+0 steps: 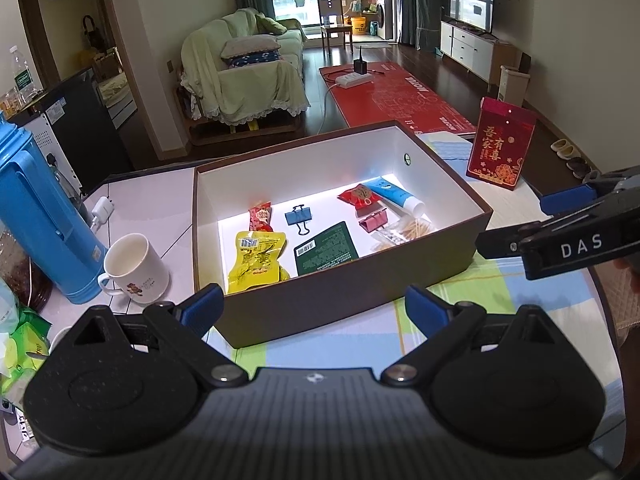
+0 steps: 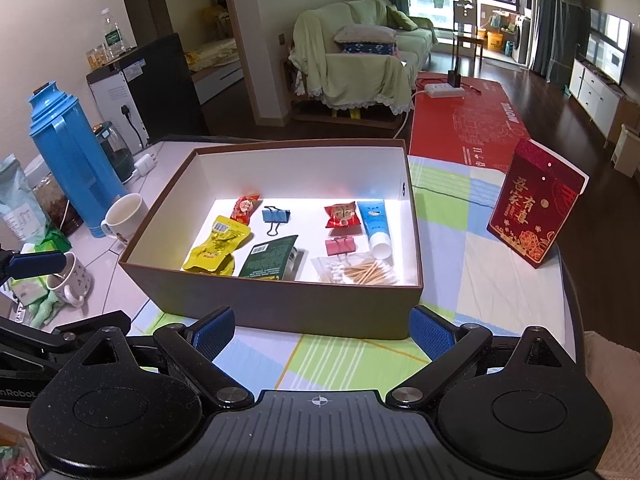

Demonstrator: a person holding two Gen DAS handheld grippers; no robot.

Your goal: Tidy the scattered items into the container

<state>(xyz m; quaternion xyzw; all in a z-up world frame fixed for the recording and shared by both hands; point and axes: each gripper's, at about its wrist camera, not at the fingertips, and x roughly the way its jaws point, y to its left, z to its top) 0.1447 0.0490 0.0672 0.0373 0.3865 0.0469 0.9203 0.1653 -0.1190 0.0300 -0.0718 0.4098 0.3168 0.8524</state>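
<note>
Inside the box (image 2: 280, 312) on the bench (image 2: 480, 280) lie two clips (image 2: 275, 216), three snack packs (image 2: 218, 250), one tube (image 2: 375, 224), one green packet (image 2: 270, 262) and one swab bag (image 2: 356, 270). Both claws, left (image 1: 314, 308) and right (image 2: 322, 328), hover before it, spread wide and empty.

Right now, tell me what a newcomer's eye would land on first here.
The open brown box in the middle of the table, its white inside brightly lit and holding small items: a yellow snack pack, a blue tube, two binder clips and cotton swabs. Next, the tall blue thermos to the left of it and the red card standing to its right. Both grippers, left and right, are open and empty before the box.
</note>
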